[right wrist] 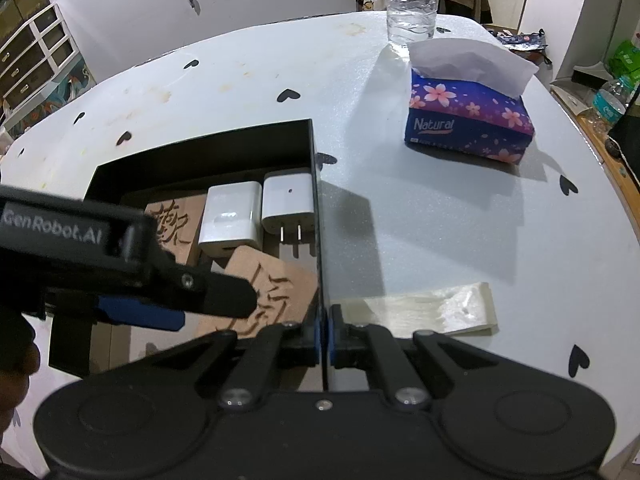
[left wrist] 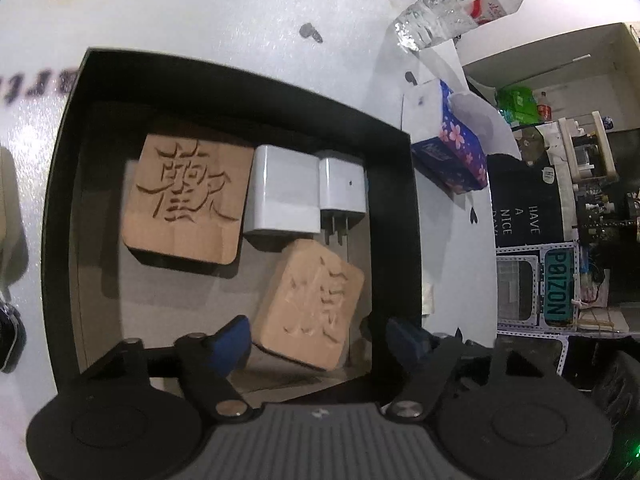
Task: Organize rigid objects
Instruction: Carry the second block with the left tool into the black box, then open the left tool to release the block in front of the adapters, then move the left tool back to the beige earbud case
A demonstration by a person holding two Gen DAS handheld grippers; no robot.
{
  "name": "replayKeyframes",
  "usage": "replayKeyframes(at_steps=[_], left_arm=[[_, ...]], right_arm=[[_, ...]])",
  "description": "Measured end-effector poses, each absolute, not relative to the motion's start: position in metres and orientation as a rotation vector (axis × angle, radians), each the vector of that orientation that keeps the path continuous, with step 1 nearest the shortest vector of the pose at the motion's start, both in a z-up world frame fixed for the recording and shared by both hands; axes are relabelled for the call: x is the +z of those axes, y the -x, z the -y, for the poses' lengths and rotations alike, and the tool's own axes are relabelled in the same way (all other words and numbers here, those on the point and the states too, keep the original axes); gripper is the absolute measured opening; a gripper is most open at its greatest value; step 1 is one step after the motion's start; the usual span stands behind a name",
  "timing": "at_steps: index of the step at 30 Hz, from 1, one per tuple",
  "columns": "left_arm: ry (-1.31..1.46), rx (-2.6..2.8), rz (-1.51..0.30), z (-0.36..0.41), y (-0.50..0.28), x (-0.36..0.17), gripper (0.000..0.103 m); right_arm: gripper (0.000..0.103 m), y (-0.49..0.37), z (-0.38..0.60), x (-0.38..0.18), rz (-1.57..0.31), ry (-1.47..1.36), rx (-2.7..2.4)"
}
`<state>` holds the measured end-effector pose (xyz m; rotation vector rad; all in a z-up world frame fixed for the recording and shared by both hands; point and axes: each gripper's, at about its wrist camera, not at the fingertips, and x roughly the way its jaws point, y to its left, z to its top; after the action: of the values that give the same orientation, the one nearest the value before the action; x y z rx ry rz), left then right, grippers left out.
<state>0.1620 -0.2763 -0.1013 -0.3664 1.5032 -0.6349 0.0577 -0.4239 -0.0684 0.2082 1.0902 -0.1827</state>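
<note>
A black open box sits on the white table. Inside lie a carved wooden tile, two white chargers, and a second carved wooden tile tilted near the front. My left gripper is open, its blue pads either side of the second tile, just above it; it also shows in the right wrist view. My right gripper is shut on the box's right wall.
A blue flowered tissue box and a clear water bottle stand beyond the box. A clear plastic wrapper lies right of my right gripper. Shelves and clutter stand past the table edge.
</note>
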Motion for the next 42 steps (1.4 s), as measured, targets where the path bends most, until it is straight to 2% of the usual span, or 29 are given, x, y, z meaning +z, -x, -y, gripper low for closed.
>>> replayKeyframes(at_steps=[9, 22, 23, 25, 31, 34, 42], left_arm=[[0.302, -0.639, -1.497, 0.275, -0.159, -0.097, 0.07], [0.185, -0.686, -1.329, 0.254, -0.148, -0.053, 0.072], [0.181, -0.688, -1.311, 0.251, -0.147, -0.05, 0.073], [0.172, -0.683, -1.277, 0.243, -0.146, -0.044, 0.083], [0.08, -0.663, -1.134, 0.216, -0.135, -0.022, 0.099], [0.051, -0.635, -1.081, 0.199, -0.13, -0.016, 0.102], [0.077, -0.473, -1.016, 0.146, -0.131, -0.02, 0.103]], right_arm=[[0.004, -0.058, 0.424, -0.068, -1.09, -0.208, -0.183], [0.005, -0.058, 0.423, -0.069, -1.09, -0.208, -0.179], [0.005, -0.058, 0.423, -0.069, -1.09, -0.209, -0.179], [0.005, -0.058, 0.424, -0.069, -1.089, -0.208, -0.179], [0.005, -0.058, 0.423, -0.068, -1.089, -0.205, -0.174], [0.005, -0.058, 0.423, -0.068, -1.091, -0.201, -0.171], [0.005, -0.058, 0.423, -0.068, -1.092, -0.2, -0.171]])
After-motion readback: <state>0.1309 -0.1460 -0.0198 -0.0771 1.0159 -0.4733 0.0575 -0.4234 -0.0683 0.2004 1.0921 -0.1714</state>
